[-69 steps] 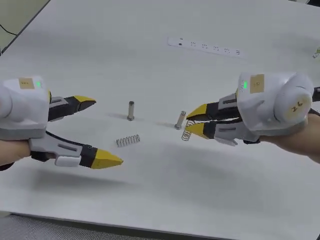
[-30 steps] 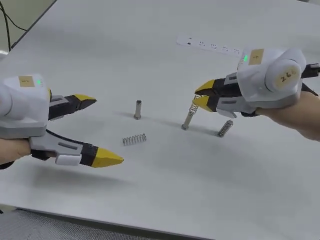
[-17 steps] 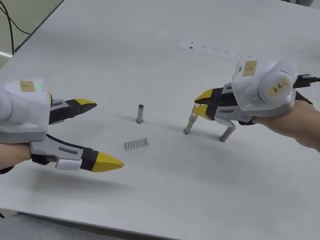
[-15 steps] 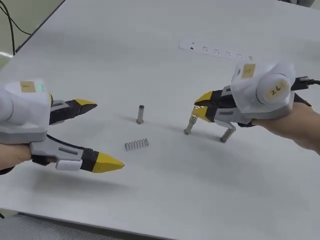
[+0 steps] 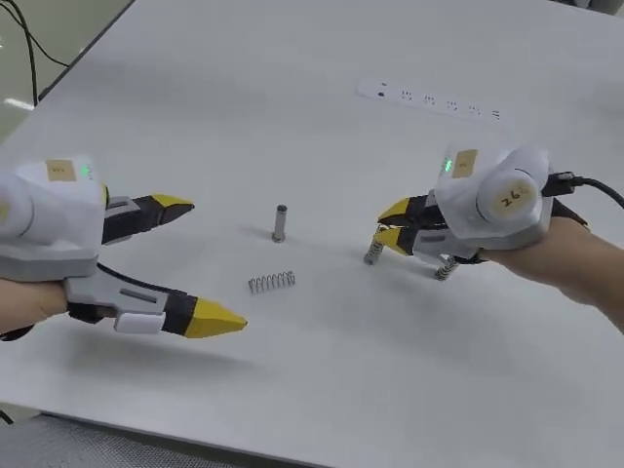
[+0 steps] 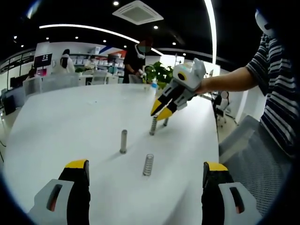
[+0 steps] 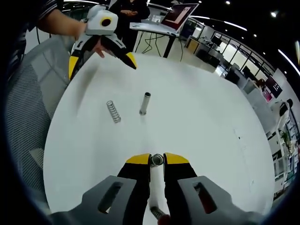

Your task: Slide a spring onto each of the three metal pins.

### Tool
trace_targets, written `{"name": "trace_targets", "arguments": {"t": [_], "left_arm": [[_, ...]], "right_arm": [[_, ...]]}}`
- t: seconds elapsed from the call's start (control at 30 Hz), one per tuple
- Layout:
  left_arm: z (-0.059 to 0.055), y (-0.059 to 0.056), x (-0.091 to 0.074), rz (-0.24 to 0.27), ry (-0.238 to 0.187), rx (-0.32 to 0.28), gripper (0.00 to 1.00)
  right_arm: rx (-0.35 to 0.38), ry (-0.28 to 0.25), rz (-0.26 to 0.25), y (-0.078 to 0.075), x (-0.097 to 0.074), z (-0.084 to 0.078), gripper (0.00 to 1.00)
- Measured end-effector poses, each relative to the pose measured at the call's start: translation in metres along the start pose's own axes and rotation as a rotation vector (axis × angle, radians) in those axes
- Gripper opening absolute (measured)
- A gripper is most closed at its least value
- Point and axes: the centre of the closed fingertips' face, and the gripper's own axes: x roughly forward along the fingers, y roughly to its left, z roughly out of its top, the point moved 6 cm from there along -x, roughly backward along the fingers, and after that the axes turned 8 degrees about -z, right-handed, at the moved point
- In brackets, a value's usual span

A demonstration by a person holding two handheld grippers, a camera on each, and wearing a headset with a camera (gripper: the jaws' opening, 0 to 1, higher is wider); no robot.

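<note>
The right gripper [image 5: 391, 226] pinches a spring [image 7: 157, 160] sleeved over a metal pin [image 5: 374, 253] on the white table [image 5: 292, 390]. The left gripper [image 5: 200, 261] hovers well apart, its jaws spread wide and holding nothing. Between them a bare pin [image 5: 281, 222] stands upright, with a loose spring [image 5: 271, 282] lying near it.

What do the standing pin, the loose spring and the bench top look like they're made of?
Standing pin: bare metal, likely steel, going by its grey satin sheen and a bright streak down the side. Loose spring: thin coiled wire, probably steel, with silvery glints on the coils. Bench top: smooth matte white, perhaps laminate; it shows soft shadows and no grain.
</note>
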Motion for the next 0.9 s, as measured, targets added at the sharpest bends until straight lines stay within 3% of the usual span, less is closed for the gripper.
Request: {"name": "trace_targets", "arguments": {"t": [0.57, 0.9], "left_arm": [[0.0011, -0.0028, 0.0033, -0.01, 0.0, -0.005, 0.98], [0.0027, -0.0025, 0.0022, -0.012, 0.004, 0.001, 0.98]], "right_arm": [[0.007, 0.016, -0.004, 0.0045, 0.006, -0.0024, 0.11], [0.101, -0.016, -0.043, 0.0021, -0.0027, -0.0048, 0.17]]}}
